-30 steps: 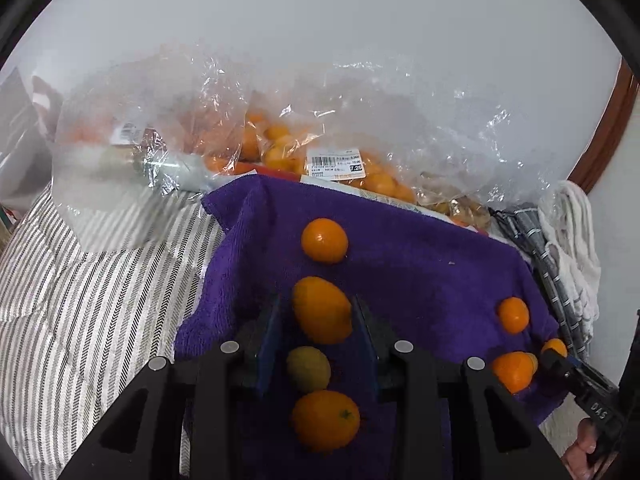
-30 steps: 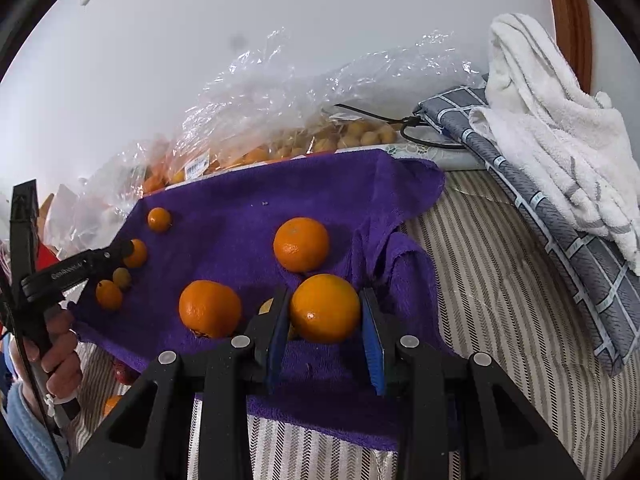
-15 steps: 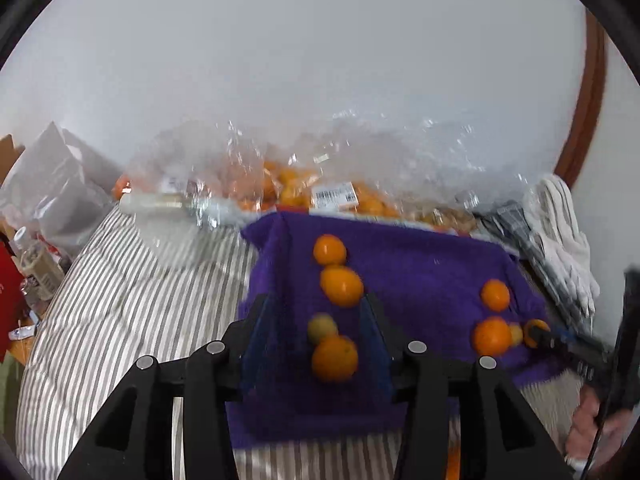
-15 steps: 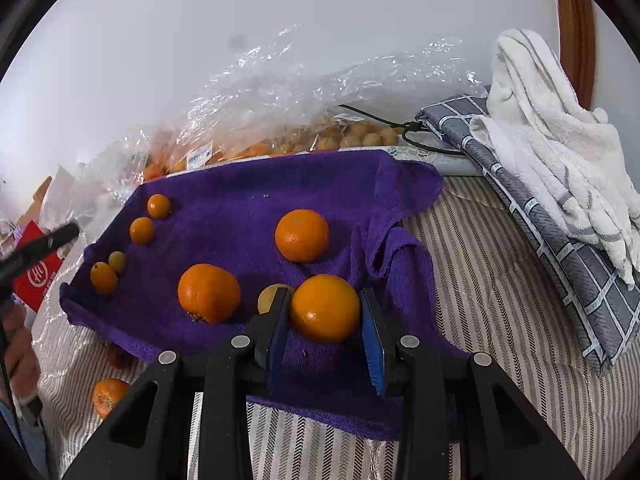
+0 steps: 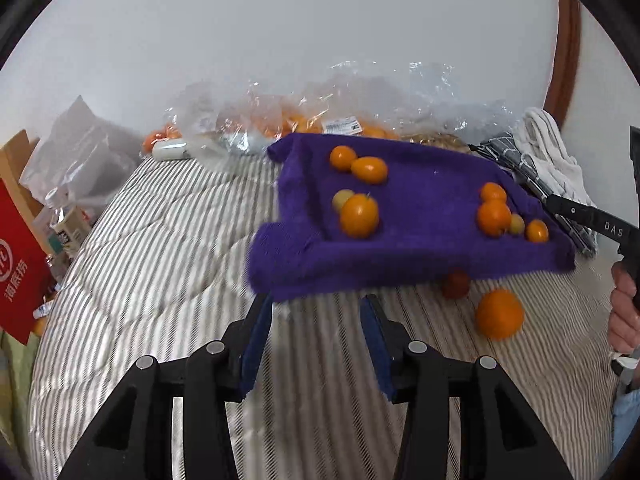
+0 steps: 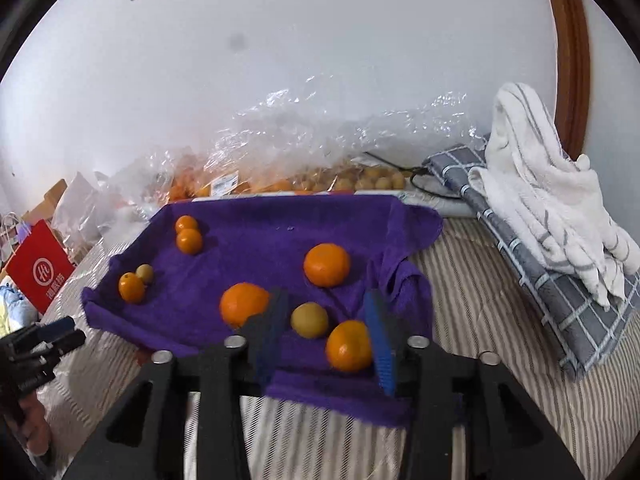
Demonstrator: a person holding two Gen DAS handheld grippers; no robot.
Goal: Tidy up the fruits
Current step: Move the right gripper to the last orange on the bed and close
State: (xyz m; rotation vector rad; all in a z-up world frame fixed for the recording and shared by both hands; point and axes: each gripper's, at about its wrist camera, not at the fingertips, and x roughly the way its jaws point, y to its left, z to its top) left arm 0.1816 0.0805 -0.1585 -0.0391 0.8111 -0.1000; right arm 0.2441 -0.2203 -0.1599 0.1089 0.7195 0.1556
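A purple towel (image 5: 416,236) (image 6: 256,248) lies on the striped bed with several oranges and small yellow fruits on it. My left gripper (image 5: 316,340) is open and empty, hovering over the bed just in front of the towel's near edge. My right gripper (image 6: 328,336) is open, jaws standing wide around an orange (image 6: 349,346) that rests on the towel against the right finger (image 6: 380,344), beside a yellow fruit (image 6: 309,319). Two more oranges (image 6: 243,303) (image 6: 326,264) lie beyond. Off the towel lie an orange (image 5: 499,314) and a reddish fruit (image 5: 455,283).
Clear plastic bags of fruit (image 5: 320,124) (image 6: 320,160) line the wall. A white towel on a grey checked cloth (image 6: 552,216) lies right. A red bag (image 5: 18,256) and clutter sit left. The striped bed cover (image 5: 160,280) stretches in front of the towel.
My left gripper has pulled back off the towel, leaving the fruits there. My right gripper has opened and let go of the orange, which now rests on the towel; it has also drawn back.
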